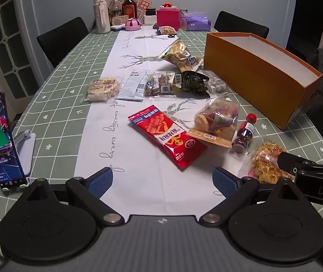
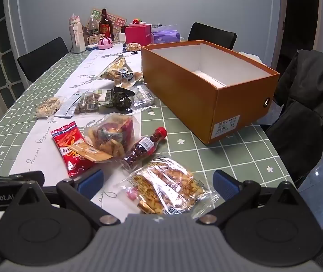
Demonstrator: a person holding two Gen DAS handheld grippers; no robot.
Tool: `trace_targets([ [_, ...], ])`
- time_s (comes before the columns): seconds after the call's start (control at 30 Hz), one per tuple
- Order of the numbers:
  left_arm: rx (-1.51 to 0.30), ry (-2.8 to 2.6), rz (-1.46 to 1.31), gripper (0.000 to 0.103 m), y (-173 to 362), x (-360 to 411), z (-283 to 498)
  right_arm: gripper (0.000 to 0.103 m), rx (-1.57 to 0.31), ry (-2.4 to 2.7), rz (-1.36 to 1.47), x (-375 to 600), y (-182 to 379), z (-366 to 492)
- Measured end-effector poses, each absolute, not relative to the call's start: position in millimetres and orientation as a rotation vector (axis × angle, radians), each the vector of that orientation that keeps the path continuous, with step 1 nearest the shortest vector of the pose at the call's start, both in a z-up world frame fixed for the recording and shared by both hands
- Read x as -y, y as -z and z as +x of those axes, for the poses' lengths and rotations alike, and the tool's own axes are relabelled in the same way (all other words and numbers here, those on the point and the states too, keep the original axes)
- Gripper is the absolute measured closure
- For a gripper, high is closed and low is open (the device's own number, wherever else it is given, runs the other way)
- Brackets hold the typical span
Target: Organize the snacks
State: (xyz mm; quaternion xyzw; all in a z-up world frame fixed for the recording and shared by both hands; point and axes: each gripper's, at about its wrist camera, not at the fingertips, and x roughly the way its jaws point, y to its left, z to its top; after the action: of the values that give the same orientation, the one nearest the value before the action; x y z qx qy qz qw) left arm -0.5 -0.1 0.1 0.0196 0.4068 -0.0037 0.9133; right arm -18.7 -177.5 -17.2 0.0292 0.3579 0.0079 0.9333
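Right wrist: one orange box [image 2: 184, 90], empty.

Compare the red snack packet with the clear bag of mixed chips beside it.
The red snack packet is opaque printed foil, so its contents are hidden; the clear bag of mixed chips shows its contents. The packet lies flat and slim; the bag is puffy and bulges upward. The bag's label end overlaps the packet's edge. Both lie on the white table runner, outside the orange box.

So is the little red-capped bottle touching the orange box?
Apart. The right wrist view shows green tablecloth between the bottle and the orange box.
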Motion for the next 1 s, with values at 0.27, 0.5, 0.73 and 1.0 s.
trace_targets([
  [0.27,-0.847,0.007,0.037,0.0,-0.6,2.4,0.8,0.003,-0.735,0.0,0.052,177.1,17.5,-18.4],
  [0.5,-0.856,0.018,0.036,0.0,3.3,3.1,1.0,0.003,-0.738,-0.001,0.053,178.2,17.6,-17.5],
  [0.73,-0.855,0.019,0.034,0.0,3.4,2.8,1.0,0.003,-0.738,0.0,0.053,177.6,17.5,-17.5],
  [1.0,-0.856,0.019,0.033,0.0,4.5,3.8,1.1,0.003,-0.738,-0.001,0.052,177.6,17.8,-17.4],
])
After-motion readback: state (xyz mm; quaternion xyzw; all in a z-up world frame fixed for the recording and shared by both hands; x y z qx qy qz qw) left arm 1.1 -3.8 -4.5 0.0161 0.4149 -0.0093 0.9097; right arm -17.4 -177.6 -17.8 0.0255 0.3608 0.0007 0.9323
